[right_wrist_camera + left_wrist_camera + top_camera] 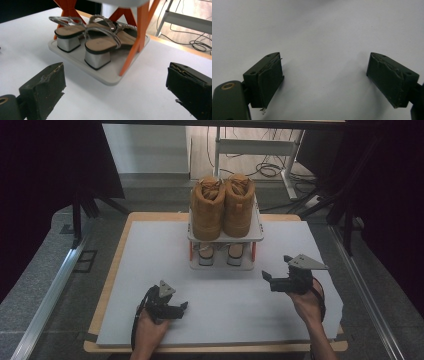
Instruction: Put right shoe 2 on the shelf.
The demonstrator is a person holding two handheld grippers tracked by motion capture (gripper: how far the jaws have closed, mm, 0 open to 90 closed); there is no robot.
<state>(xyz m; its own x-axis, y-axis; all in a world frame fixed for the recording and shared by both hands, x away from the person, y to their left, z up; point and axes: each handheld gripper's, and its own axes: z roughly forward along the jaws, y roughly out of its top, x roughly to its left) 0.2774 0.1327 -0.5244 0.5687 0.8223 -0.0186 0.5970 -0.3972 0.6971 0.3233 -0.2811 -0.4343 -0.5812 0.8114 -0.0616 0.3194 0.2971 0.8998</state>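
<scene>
Lining up on the sandals

My right gripper point(274, 278) hangs near the rack point(110, 77), fingers point(45, 90) wide and empty, aimed at the sandals point(97, 47) on its lower shelf; my left gripper point(176, 309) rests open on the tabletop point(225, 305), out of the way.

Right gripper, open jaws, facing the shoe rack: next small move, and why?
Probably ease the right gripper forward toward the nearer silver block-heeled sandal on the white lower shelf. Its jaws stand wide open with nothing between them, and that heel sits roughly centred ahead. The orange rack leg stands close beside it, so approach slightly away from it.
</scene>
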